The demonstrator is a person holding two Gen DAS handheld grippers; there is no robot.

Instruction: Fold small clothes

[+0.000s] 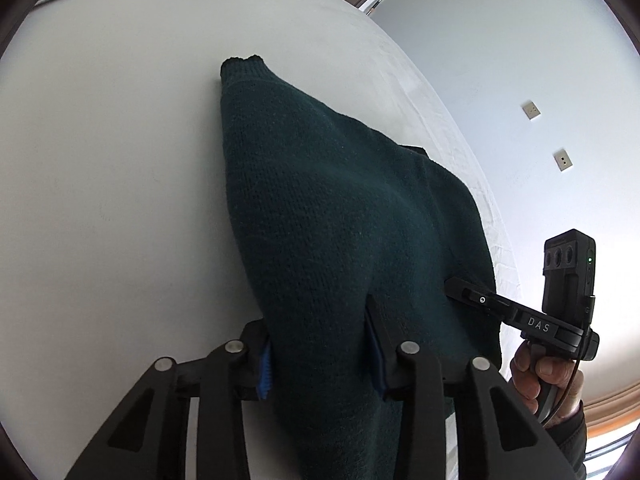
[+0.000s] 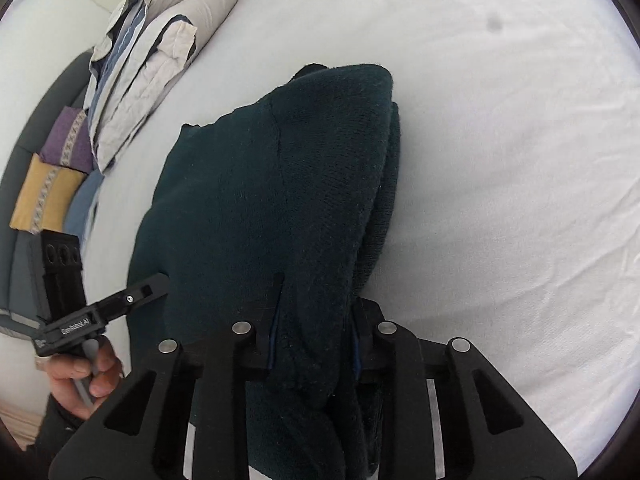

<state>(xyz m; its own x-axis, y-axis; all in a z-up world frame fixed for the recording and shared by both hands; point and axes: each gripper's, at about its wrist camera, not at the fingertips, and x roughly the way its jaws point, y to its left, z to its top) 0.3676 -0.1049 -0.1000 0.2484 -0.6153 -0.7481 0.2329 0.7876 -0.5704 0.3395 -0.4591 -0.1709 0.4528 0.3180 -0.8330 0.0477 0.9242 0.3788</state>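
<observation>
1. Left gripper (image 1: pixel 320 344): jaws closed down on a bunched near edge of the dark green knit sweater (image 1: pixel 332 216). Fabric fills the whole gap between the blue pads.
2. Right gripper (image 2: pixel 314 332): same story, jaws clamped on a thick fold of the sweater's (image 2: pixel 280 200) near edge, knit packed between the fingers.
3. Sweater location: on the white bed sheet (image 2: pixel 500 160), near end lifted by both grippers, far end touching the sheet. It runs from the jaws straight away toward the far side.
4. Long axis: near-to-far, roughly in line with both grippers' pointing direction. Far tip in the left wrist view looks like a ribbed cuff or hem; can't tell which.
5. Grippers sit side by side on the same near edge; each sees the other at its frame edge (right gripper (image 1: pixel 520 316) on the right of the left view, left gripper (image 2: pixel 104 308) on the left of the right view). Neither is clearly nearer the far end.
6. Judgement: mid-fold. The key relation is near edge in hand, far end anchored on the sheet, so carrying both grips forward along that axis would lay near over far.
7. Risk: right side of the cloth is already doubled in layers, could slump unevenly.
8. Far left: folded bedding (image 2: pixel 140 60) and cushions (image 2: pixel 52 184), well apart from the sweater.
</observation>
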